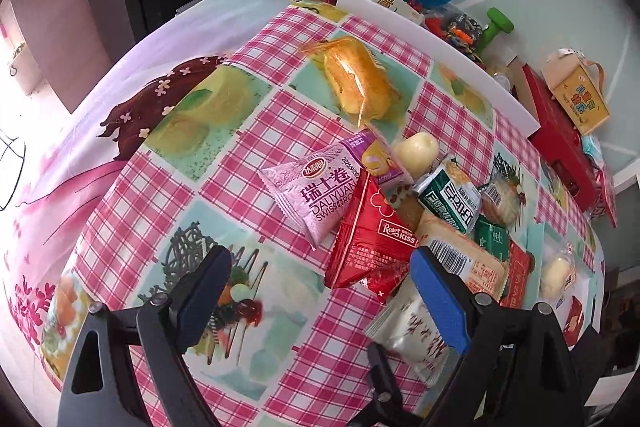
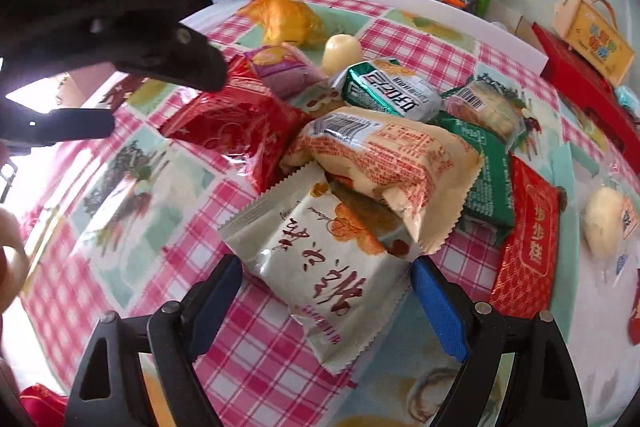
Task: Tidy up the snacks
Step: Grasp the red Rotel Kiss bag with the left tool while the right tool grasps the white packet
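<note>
Counting two open grippers over a checked tablecloth [image 1: 256, 67]: the left gripper [image 1: 320, 279] hovers spread, holding nothing, by one red Rater Kiss packet [image 1: 368, 239] and one pink Swiss roll packet [image 1: 320, 195]. Right gripper [image 2: 326, 291] straddles one cream-white packet [image 2: 320, 267], glossy, crimp-edged, lying at the pile's near edge, fingers apart.

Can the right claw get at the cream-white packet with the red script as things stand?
Probably yes. The right claw is open, and the cream-white packet lies between its fingers with nothing over the near end. Its far end is tucked under the beige barcode packet, which may drag.
</note>
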The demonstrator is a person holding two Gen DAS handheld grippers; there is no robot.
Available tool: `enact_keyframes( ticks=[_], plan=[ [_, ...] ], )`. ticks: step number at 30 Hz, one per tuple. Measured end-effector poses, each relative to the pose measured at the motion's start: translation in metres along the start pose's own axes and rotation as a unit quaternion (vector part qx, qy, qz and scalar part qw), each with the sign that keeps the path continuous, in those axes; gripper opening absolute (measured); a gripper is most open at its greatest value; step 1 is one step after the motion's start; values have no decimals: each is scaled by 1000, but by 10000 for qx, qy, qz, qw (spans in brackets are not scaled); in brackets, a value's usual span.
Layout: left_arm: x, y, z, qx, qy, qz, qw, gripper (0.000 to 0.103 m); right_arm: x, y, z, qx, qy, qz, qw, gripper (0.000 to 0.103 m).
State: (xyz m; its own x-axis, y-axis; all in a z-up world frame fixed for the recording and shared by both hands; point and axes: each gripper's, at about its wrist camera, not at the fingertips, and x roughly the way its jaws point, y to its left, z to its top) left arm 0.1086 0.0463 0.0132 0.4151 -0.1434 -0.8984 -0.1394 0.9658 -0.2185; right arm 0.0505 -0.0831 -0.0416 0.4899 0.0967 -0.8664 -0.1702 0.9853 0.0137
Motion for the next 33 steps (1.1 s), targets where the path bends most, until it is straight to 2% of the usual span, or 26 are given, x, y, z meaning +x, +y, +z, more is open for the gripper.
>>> enact_keyframes(
  ticks=[4, 7, 11, 13, 16, 18, 23, 28, 33],
  plan=[
    [5, -3, 2, -24, 61, -143, 9999, 91, -1, -17, 2, 444, -53, 80, 9990, 87],
    [14, -7, 3, -95, 184, -422, 9989, 91, -2, -27, 5, 653, -127, 201, 9976, 79],
    [23, -11, 3, -287, 245, -634, 9973, 89, -1, -26, 5, 615, -181, 210, 9977, 75],
    [27, -11, 2, -358, 238, -641, 9970, 73, -2, -28, 3, 657, -194, 254, 9973, 75],
    [35, -10, 0, -502, 309, -701, 9958, 61, 0, -31, 5, 708, -225, 236, 9970, 70],
    [37, -7, 0, -615, 331, -805, 9943, 59, 1, -33, 6, 751, -223, 259, 9966, 69],
    [31, 5, -4, -857, 271, -788, 9928, 58, 1, -36, 5, 874, -199, 349, 9954, 68],
    [29, 22, -6, -1328, 355, -1010, 9853, 57, 0, -48, 6, 1314, -209, 564, 9895, 69],
    [28, 27, -8, -1497, 365, -1036, 9826, 57, 4, -51, 12, 1686, -219, 626, 9835, 71]
  ],
)
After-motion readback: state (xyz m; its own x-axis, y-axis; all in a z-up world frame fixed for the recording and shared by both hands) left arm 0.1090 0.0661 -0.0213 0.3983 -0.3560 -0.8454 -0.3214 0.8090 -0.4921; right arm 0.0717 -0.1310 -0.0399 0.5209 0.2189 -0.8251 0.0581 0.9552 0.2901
